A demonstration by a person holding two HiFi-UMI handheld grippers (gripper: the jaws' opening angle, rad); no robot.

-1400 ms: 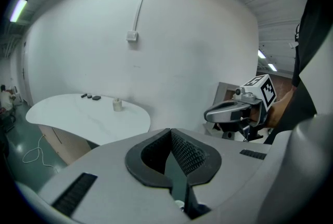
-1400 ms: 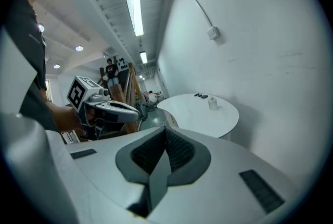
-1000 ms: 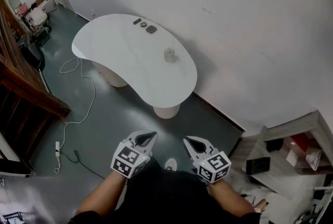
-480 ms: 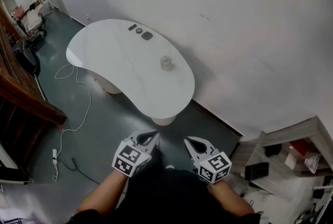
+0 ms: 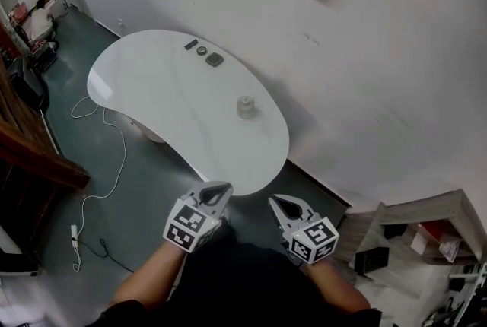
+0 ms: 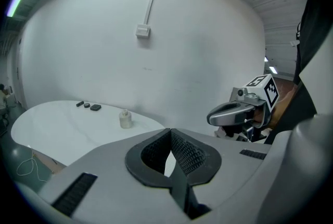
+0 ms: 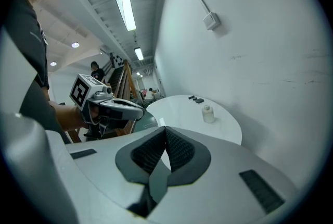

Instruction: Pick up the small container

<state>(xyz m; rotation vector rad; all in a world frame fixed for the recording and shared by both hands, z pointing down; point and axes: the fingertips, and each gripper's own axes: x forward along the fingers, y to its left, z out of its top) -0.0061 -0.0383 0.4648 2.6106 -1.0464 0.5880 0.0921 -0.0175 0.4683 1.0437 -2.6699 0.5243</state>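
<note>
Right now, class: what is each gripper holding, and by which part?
Nothing is held. The left gripper and the right gripper both have jaws shut on nothing; the small container stands untouched on the white table.

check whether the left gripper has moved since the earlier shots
Yes. The left gripper has moved forward toward the white table: its tip now nearly overlaps the table's near end, where floor showed before.

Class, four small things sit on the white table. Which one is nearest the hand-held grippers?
The small container: pale, upright, standing alone further in on the table. The three dark flat pieces lie clustered at the far edge.
</note>
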